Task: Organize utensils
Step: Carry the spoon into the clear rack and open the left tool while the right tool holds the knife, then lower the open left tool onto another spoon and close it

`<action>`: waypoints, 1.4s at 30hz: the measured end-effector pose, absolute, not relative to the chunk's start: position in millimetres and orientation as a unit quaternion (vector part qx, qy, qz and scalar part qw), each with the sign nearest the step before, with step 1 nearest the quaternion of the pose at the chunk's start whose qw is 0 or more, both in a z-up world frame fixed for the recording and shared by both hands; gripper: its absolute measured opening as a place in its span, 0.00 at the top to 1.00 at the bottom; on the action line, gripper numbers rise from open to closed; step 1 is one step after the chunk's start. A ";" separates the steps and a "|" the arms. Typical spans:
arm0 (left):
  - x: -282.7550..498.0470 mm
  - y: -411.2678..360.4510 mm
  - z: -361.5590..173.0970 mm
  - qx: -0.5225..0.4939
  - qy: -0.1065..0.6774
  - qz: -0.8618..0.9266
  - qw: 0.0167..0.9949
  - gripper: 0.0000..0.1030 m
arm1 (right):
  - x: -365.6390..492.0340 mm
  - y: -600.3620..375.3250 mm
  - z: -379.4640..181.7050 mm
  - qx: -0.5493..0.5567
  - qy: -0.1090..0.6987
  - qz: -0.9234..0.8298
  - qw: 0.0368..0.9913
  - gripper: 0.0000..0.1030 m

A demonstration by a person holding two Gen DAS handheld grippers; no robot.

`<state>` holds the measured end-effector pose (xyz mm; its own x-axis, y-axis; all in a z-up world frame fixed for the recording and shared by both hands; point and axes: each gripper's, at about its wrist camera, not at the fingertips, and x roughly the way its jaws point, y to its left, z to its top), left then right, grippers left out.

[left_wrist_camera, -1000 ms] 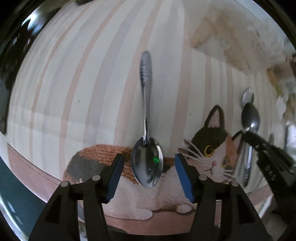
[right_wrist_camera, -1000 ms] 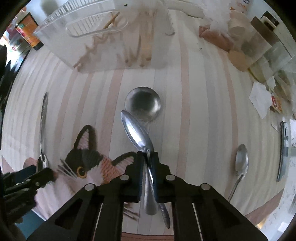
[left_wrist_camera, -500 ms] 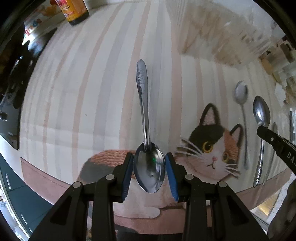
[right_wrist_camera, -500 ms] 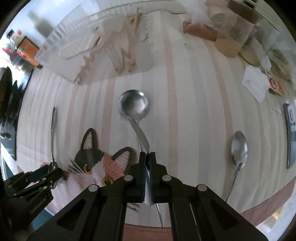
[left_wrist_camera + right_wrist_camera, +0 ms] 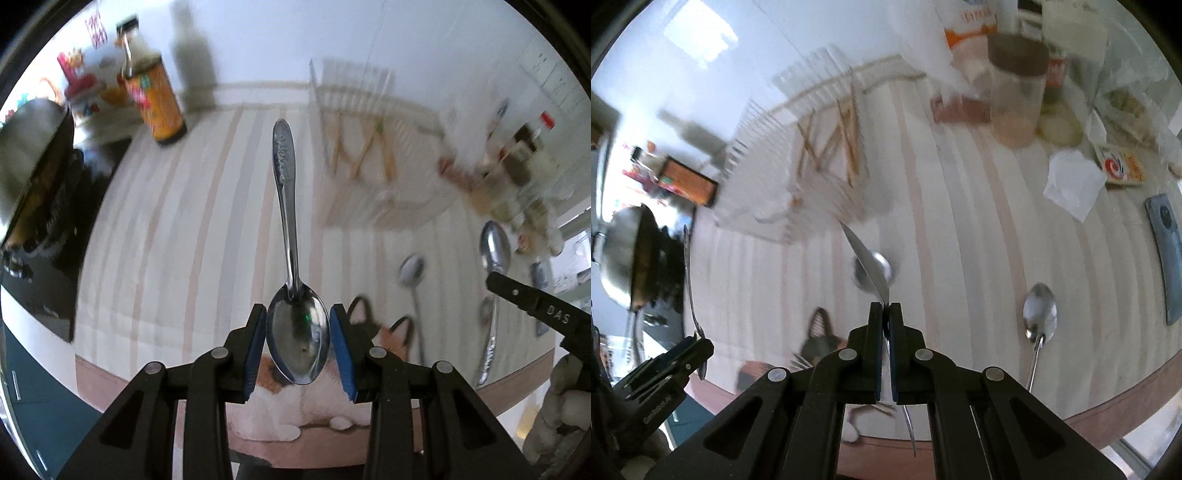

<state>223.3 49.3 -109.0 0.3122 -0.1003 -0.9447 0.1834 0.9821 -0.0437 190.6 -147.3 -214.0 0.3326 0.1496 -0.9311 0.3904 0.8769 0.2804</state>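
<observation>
My left gripper point(image 5: 297, 345) is shut on the bowl of a steel spoon point(image 5: 291, 266), lifted off the table with its handle pointing away. My right gripper point(image 5: 885, 325) is shut on another spoon point(image 5: 866, 262), seen edge-on and raised, bowl pointing forward. A clear plastic utensil basket point(image 5: 798, 173) holding wooden chopsticks stands at the back of the striped tablecloth; it also shows in the left wrist view point(image 5: 369, 158). A round spoon point(image 5: 882, 267) and a third spoon point(image 5: 1039, 314) lie on the cloth.
An orange-labelled bottle point(image 5: 155, 99) and a metal pot point(image 5: 624, 254) stand at the left. Jars point(image 5: 1015, 88), a paper napkin point(image 5: 1073, 184) and a phone point(image 5: 1165, 243) crowd the right side. The cat picture point(image 5: 373, 332) marks the cloth's near edge.
Both grippers have risen and tilted up with their spoons. The left one, open a second ago, closed on its spoon and lifted it off the cloth. The basket now appears ahead.
</observation>
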 end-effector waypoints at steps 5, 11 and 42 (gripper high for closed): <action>247.7 33.3 -72.7 0.027 0.543 -0.117 0.831 0.69 | 217.0 -145.5 -175.9 0.244 0.541 -0.059 0.803 0.97; 305.0 3.2 -51.9 0.001 0.538 -0.156 0.828 0.69 | 279.4 -151.3 -140.8 0.249 0.508 -0.050 0.823 0.97; 278.9 -8.8 -138.7 0.087 0.542 -0.025 0.835 0.00 | 201.5 -230.7 -172.5 0.226 0.518 -0.179 0.805 0.30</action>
